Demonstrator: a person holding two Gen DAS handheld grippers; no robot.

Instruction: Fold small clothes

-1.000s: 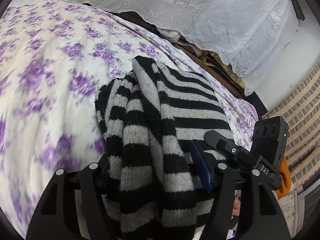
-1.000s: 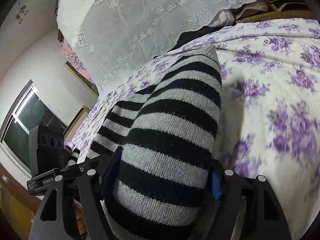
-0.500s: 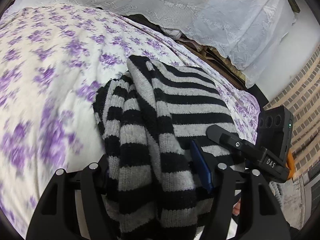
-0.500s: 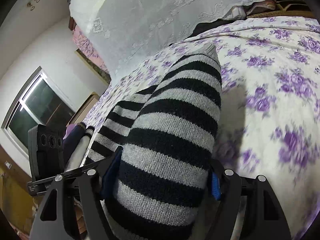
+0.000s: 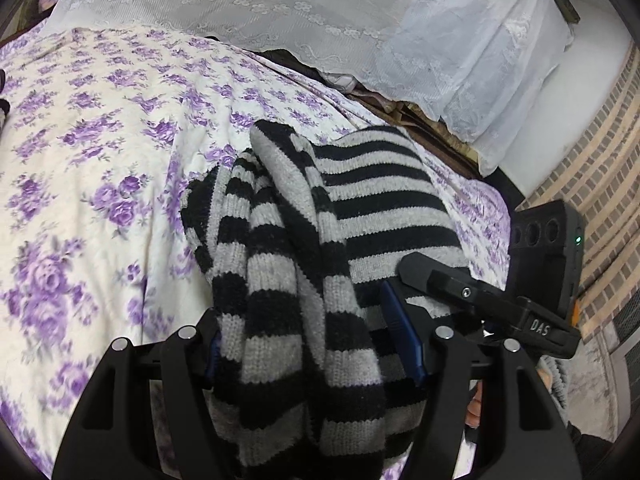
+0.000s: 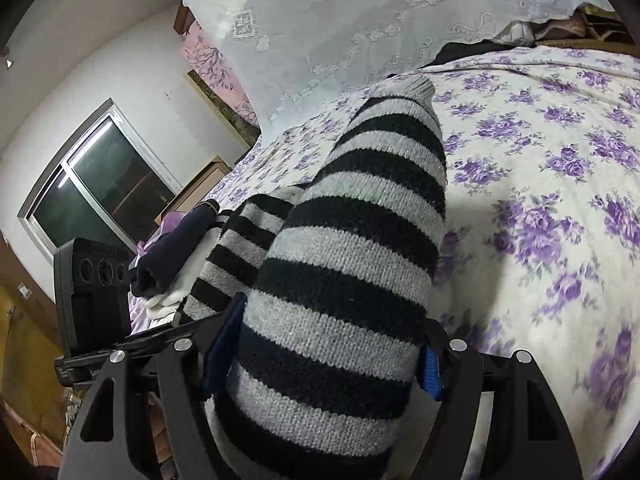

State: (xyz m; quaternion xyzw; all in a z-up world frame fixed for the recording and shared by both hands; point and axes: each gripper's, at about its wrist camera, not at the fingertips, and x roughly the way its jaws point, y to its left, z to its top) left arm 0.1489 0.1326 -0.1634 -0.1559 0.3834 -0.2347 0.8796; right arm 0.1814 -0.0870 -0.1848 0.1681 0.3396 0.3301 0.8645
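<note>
Evidently one striped sweater [image 5: 304, 280] is held bunched above the floral bedspread [image 5: 100, 168], so that it can be carried while folded. Two grippers are counted: the left gripper [image 5: 316, 352] is clamped on one thick end, the right gripper [image 6: 320, 344] on the other. Beside the sweater, one small pile of clothes [image 6: 168, 264] is seen.

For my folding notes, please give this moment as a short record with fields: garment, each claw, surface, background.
garment: black and grey striped knitted sweater, bunched, held up over the bed
left claw: shut on the sweater
right claw: shut on the sweater
surface: white bedsheet with purple flowers
background: white lace cloth; dark folded clothes near a window
</note>
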